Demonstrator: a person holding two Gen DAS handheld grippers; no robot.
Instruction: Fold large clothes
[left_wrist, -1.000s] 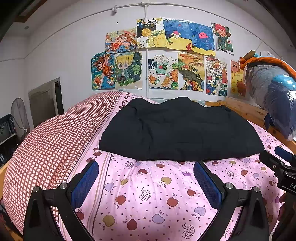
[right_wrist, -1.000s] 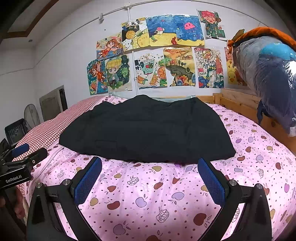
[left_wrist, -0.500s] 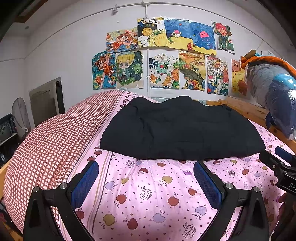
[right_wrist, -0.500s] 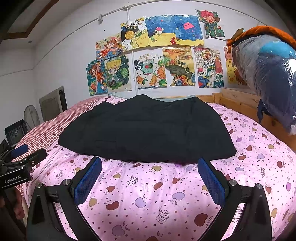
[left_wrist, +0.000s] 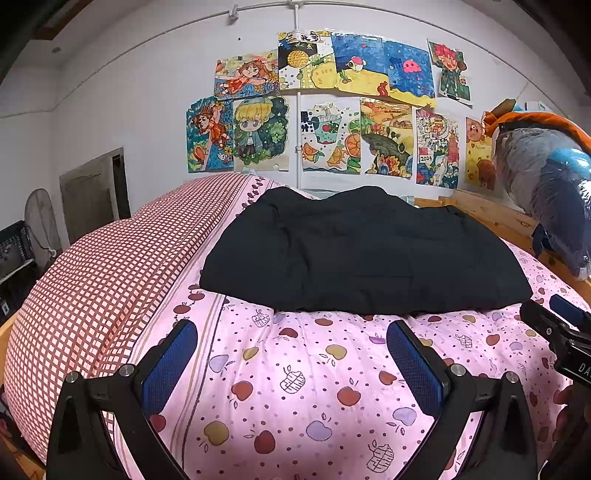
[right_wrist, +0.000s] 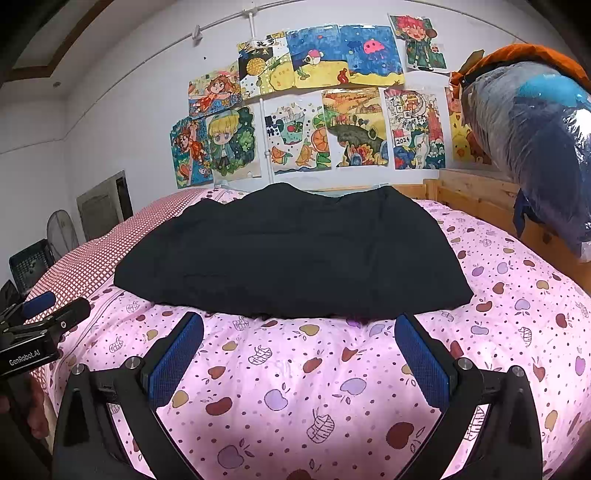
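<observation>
Here the black garment (left_wrist: 364, 254) lies spread flat on the bed, on top of the pink apple-print quilt (left_wrist: 295, 380), its near hem running across just beyond both grippers. In the left wrist view its left edge sits close to the red-and-white checked bedding (left_wrist: 99, 280) that covers the left side of the bed.

The left gripper (left_wrist: 291, 363) hovers over the quilt, short of the garment's hem, with its blue-padded fingers (left_wrist: 168, 363) spread wide and nothing between them. The right gripper (right_wrist: 299, 356) is likewise above the quilt, its fingers (right_wrist: 421, 358) spread apart and empty, their tips near the hem but not touching the cloth. Each gripper appears at the edge of the other's view: the right gripper (left_wrist: 565, 332) at the right of the left wrist view, the left gripper (right_wrist: 33, 332) at the left of the right wrist view, where its body reads "GenRobot.AI".

Behind the bed, children's drawings (right_wrist: 317, 107) cover the white wall. A bundle wrapped in clear plastic (right_wrist: 535, 147) sits at the right, above a wooden bed rail (right_wrist: 476, 192). A fan (left_wrist: 38, 218) stands at the far left.
</observation>
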